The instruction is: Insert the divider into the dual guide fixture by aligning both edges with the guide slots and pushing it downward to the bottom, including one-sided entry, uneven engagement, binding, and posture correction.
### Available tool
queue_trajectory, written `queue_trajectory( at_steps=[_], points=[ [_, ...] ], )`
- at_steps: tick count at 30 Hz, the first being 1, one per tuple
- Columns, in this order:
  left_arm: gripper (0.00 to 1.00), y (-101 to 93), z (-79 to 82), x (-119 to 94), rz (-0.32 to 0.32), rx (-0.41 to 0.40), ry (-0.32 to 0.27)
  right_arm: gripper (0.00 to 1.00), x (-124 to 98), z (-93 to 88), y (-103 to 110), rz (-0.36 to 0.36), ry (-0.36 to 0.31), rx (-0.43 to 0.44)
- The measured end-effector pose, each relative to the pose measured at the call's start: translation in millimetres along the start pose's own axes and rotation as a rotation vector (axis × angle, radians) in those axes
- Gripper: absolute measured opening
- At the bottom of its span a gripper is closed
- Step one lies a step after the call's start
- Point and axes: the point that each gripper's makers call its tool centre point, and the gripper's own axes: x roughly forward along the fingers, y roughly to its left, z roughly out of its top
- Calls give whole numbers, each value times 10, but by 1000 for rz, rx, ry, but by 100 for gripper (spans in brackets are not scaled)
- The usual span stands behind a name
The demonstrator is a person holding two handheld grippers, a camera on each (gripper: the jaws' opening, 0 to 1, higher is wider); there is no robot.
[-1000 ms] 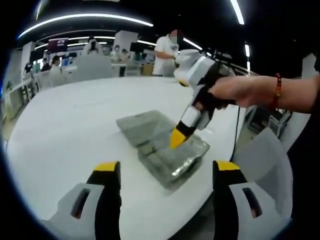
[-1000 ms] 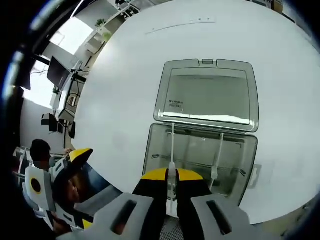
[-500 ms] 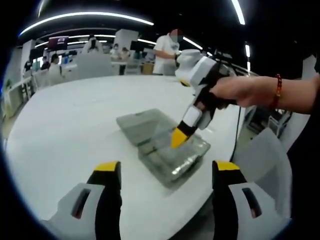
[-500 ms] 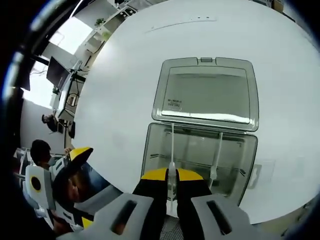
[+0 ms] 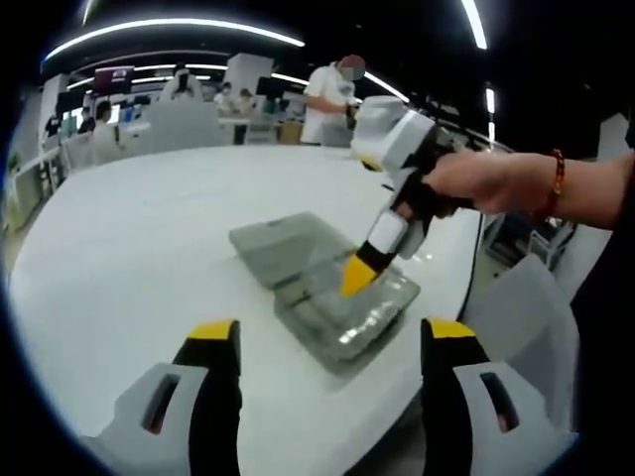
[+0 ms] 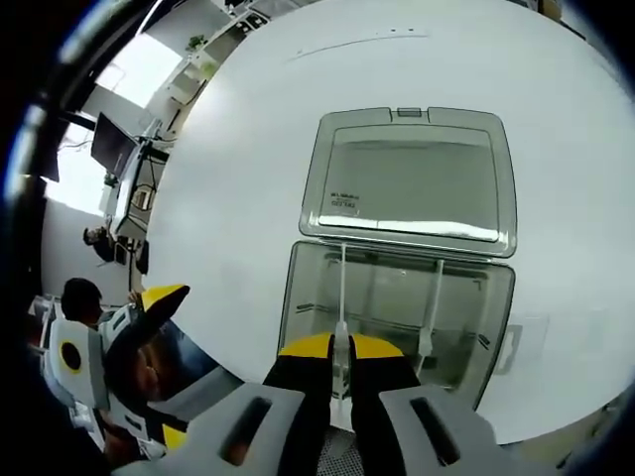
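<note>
Right tongs [image 6: 339, 349] apparently pinch the divider [image 6: 341, 288] upright in the fixture [image 6: 397, 312]; left tongs [image 5: 330, 337] wide.

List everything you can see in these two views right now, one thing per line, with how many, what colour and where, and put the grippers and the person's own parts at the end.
table: one, white, round, under everything.
box: one, clear grey plastic, near the table's edge, its lid open flat behind it.
divider: one, thin and pale, upright in the box, pinched in the right gripper.
second divider: one, pale, upright in the box beside it.
people: several, standing at the far tables.
left gripper: one, white with yellow tips, jaws wide apart, held back from the box.
right gripper: one, same colours, closed on the divider.
hand: one, with a red bead bracelet, gripping the right gripper.
</note>
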Motion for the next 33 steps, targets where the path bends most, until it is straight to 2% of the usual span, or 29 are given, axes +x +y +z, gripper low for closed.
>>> queue_trajectory(
  at_steps=[7, 18, 33],
  points=[
    [73, 22, -4, -12, 7, -10, 0, 0, 15, -13, 3, -12, 8, -15],
    [72, 27, 5, -24, 8, -15, -4, 0, 5, -20, 11, -56, -21, -68],
    [72, 21, 8, -25, 9, -19, -5, 0, -7, -22, -51, -92, -27, -85]
  ],
)
